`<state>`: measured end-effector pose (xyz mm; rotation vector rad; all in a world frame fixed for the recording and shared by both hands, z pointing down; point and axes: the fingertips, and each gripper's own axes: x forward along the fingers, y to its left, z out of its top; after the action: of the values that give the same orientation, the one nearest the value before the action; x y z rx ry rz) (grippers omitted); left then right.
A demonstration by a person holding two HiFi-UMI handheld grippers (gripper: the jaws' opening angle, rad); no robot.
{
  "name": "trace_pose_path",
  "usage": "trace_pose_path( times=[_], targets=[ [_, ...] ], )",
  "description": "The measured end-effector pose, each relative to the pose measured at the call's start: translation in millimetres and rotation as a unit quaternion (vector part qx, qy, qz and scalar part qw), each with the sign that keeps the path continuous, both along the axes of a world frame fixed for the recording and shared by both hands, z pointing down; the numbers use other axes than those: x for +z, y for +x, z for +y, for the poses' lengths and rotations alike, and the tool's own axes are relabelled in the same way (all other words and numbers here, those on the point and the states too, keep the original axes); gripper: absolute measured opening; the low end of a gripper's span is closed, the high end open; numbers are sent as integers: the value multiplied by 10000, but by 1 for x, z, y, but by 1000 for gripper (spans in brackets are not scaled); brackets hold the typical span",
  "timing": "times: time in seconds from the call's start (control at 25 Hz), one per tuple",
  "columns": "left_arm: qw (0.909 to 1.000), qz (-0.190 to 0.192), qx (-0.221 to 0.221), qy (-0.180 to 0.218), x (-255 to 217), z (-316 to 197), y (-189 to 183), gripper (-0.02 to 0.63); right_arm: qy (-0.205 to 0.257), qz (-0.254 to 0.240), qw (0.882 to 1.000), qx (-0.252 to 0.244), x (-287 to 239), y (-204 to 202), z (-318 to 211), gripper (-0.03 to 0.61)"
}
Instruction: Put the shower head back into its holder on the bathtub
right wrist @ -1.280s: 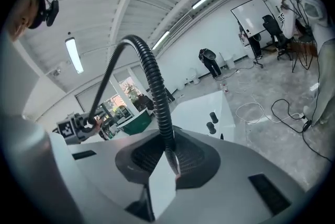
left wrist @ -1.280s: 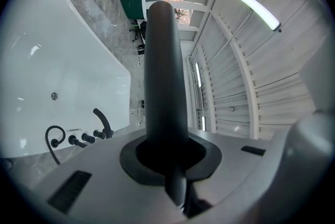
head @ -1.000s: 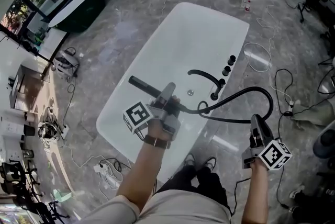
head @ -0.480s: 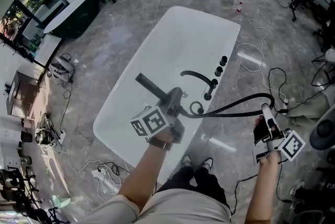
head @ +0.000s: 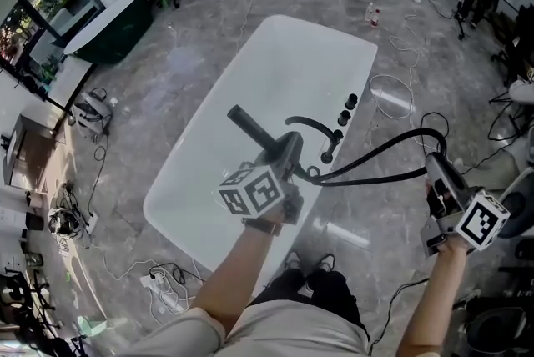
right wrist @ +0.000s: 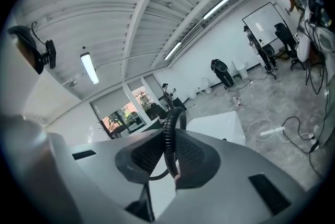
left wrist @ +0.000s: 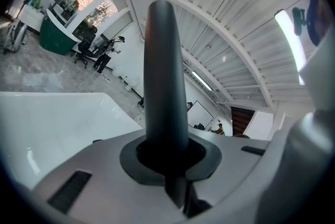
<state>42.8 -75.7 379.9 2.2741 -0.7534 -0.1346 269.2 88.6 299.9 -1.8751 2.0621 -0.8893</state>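
The black stick-shaped shower head (head: 249,128) (left wrist: 165,76) hangs over the white bathtub (head: 275,55), pointing up-left in the head view. My left gripper (head: 288,150) (left wrist: 170,157) is shut on its lower end, just left of the black faucet spout (head: 311,125). Its black ribbed hose (head: 380,152) (right wrist: 168,136) runs from there in an arc to the right, off the tub. My right gripper (head: 436,169) (right wrist: 167,160) is shut on the hose there, over the floor. I cannot make out the holder.
Three black knobs (head: 346,108) sit on the tub's right rim beyond the spout. Cables and a white hose loop (head: 392,93) lie on the grey floor to the right. Bottles (head: 370,13) stand beyond the tub. My feet (head: 313,263) are at its near rim.
My right gripper has risen and swung right with the hose. The left gripper has rolled, turning its marker cube towards the head camera, and carried the shower head closer to the spout.
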Motion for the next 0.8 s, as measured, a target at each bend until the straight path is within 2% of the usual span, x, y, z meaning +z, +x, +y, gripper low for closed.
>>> trace_pose_path(
  times=[0.12,0.24,0.28,0.44,0.52,0.6,0.68,0.8],
  targets=[
    [9998,-154,68,81,1,0,9,40,270,-551,9980,-125,-11,-4,4,67],
    [9996,-239,114,94,3,4,24,40,798,-1401,9865,-273,-24,5,8,67],
    [9996,-238,118,95,3,5,29,40,925,-1532,9833,-318,-28,10,7,67],
    [9993,-300,37,223,-1,1,50,40,971,-1428,9822,-738,-32,23,-7,67],
    [9988,-404,-54,269,-1,-2,59,40,746,-1090,9854,-1074,-27,30,-15,67],
    [9977,-545,-198,337,-4,-6,63,40,288,-218,9892,-1418,-19,39,-19,67],
    [9954,-721,-410,472,-11,-11,62,40,-92,578,9823,-1778,-14,45,-21,67],
    [9895,-1001,-799,666,-20,-19,51,40,-434,1537,9649,-2082,-10,52,-28,67]
  ],
)
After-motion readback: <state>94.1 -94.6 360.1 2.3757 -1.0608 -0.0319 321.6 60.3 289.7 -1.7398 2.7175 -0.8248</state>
